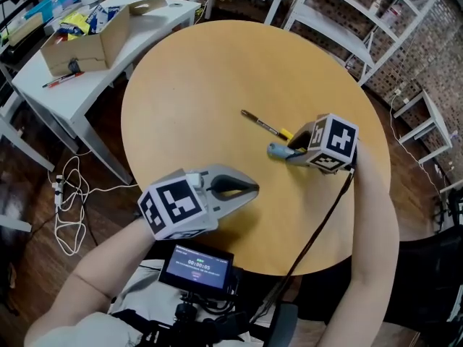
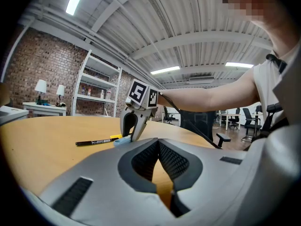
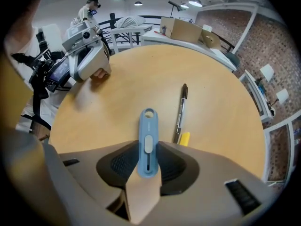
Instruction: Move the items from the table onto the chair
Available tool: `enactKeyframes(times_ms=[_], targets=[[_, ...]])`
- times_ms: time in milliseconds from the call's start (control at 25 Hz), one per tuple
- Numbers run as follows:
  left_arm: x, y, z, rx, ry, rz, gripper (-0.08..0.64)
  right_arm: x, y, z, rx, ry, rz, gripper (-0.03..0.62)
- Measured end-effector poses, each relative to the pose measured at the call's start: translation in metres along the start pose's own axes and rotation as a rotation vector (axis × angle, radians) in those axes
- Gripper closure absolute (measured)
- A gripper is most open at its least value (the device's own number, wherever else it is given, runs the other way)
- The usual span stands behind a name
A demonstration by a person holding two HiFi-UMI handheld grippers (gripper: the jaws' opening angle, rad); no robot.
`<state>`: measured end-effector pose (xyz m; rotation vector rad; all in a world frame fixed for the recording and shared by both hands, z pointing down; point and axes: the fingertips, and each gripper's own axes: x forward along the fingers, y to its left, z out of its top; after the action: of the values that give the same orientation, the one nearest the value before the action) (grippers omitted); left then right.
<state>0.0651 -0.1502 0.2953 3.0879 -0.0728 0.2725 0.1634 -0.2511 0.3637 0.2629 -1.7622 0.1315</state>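
Your right gripper points steeply down at the right side of the round table. Its jaws stand apart, one on each side of the near end of the blue cutter. The cutter lies flat on the wood, and the pads do not visibly press on it. It carries a pale slider and a hole at its far end, with no readable brand.

The pen lies just beyond the cutter, running from far left to a yellow end close by the gripper, apart from the cutter. There is pale print along its black barrel, too small to read.

Your left gripper hangs about level over the near edge of the table, jaws together at the tips with nothing between them.

Both cubes show black-and-white square markers. The screen below your hands shows a row of digits like a timer, which I cannot read surely. Far left, an open box sits on a white table.
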Motion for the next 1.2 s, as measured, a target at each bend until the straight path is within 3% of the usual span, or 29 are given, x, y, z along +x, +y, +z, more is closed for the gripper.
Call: enactKeyframes(times_ms=[160,440,640,880,1000,1200], targets=[[-0.001,0.002,-0.001,0.002,0.0,0.004,0.549,-0.022,-0.006,0.011,-0.013,-0.13,-0.135,0.457],[-0.003,0.003,-0.001,-0.011,0.0,0.008,0.549,-0.076,0.001,0.038,0.065,-0.499,-0.369,0.456],[-0.003,0.004,-0.002,-0.019,-0.008,0.013,0.549,-0.106,0.015,0.047,0.262,-0.752,-0.52,0.456],[-0.005,0.007,-0.004,-0.002,-0.017,0.016,0.549,-0.123,0.053,0.052,0.513,-1.045,-0.577,0.454],[-0.005,0.007,-0.005,0.0,-0.023,0.019,0.549,-0.119,0.065,0.049,0.578,-1.11,-0.599,0.454],[-0.004,0.008,-0.003,0.001,-0.025,0.019,0.549,-0.115,0.07,0.044,0.601,-1.117,-0.635,0.455]])
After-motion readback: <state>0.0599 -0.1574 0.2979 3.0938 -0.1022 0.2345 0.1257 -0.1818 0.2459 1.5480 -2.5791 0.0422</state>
